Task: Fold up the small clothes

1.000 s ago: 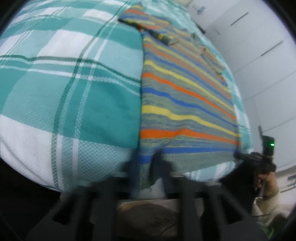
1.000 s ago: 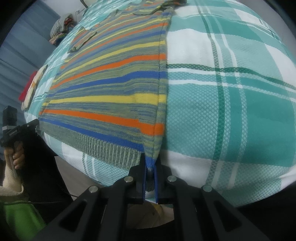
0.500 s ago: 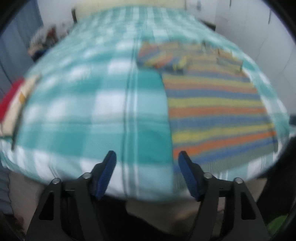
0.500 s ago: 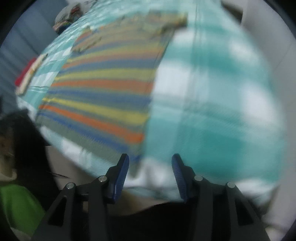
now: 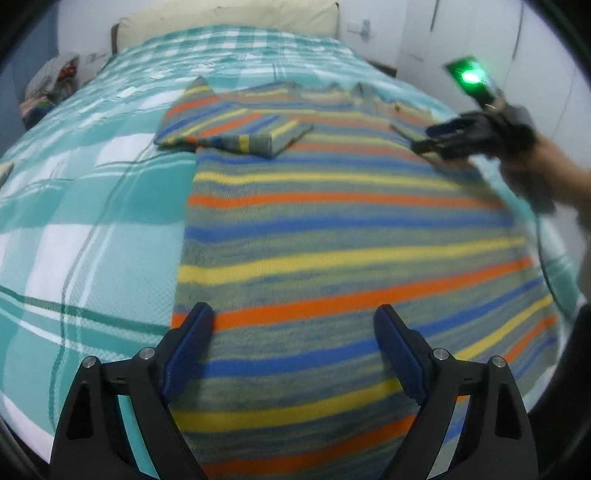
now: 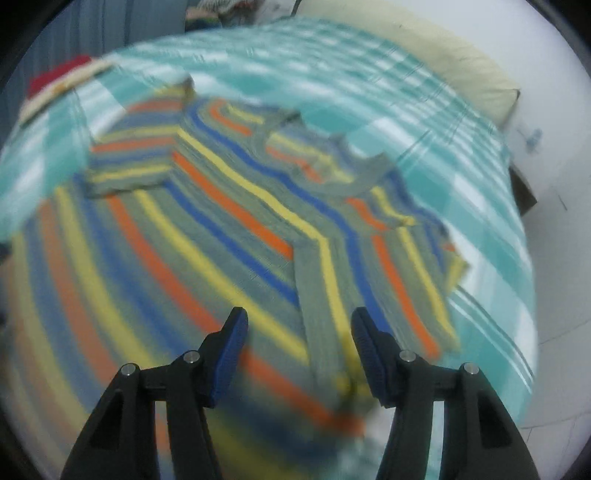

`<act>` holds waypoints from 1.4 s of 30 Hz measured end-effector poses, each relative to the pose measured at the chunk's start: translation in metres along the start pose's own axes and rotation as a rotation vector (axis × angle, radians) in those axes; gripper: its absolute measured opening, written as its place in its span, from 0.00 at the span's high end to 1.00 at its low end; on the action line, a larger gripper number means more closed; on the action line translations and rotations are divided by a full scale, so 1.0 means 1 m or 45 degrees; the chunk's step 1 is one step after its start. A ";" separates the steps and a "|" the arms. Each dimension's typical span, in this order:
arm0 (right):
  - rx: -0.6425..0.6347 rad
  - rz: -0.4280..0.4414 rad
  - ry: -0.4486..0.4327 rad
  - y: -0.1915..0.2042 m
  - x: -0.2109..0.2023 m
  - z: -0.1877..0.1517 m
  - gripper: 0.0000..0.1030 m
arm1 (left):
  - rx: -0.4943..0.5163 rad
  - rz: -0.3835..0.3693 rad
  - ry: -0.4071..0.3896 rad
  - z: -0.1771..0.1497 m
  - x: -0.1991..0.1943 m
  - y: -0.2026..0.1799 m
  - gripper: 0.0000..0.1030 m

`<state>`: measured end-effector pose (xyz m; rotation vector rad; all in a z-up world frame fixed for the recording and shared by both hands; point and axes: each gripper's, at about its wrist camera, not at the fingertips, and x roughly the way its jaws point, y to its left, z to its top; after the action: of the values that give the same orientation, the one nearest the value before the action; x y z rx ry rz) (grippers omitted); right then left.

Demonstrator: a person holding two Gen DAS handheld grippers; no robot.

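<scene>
A: Striped knit in grey-green, orange, yellow and blue: the sweater (image 5: 332,236) lies flat on the teal plaid bedspread (image 5: 92,206), filling the middle and 3 o'clock side of the left wrist view.

B: And its sleeves?

A: One sleeve (image 5: 236,129) is folded across the chest at about 11 o'clock; the other sleeve (image 6: 402,280) lies folded down the body at 3 o'clock in the right wrist view.

B: The grippers?

A: The left gripper (image 5: 293,339) is spread wide above the lower body of the sweater, gripping nothing. The right gripper (image 6: 299,343) is released too, hovering over the folded sleeve. From the left it shows at 2 o'clock, blurred, with a green light (image 5: 471,75)

B: Anything else?

A: A cream pillow (image 5: 229,14) at 12 o'clock
</scene>
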<state>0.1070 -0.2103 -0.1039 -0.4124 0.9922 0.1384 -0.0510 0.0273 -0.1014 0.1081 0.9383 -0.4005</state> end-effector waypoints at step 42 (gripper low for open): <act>1.586 0.063 -0.422 -0.269 -0.106 -0.308 0.49 | 0.028 0.074 -0.052 -0.003 0.013 -0.013 0.03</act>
<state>-0.1123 -0.5718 -0.0884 0.7564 0.6015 -0.3583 -0.0516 0.0123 -0.1124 0.1462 0.8889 -0.3581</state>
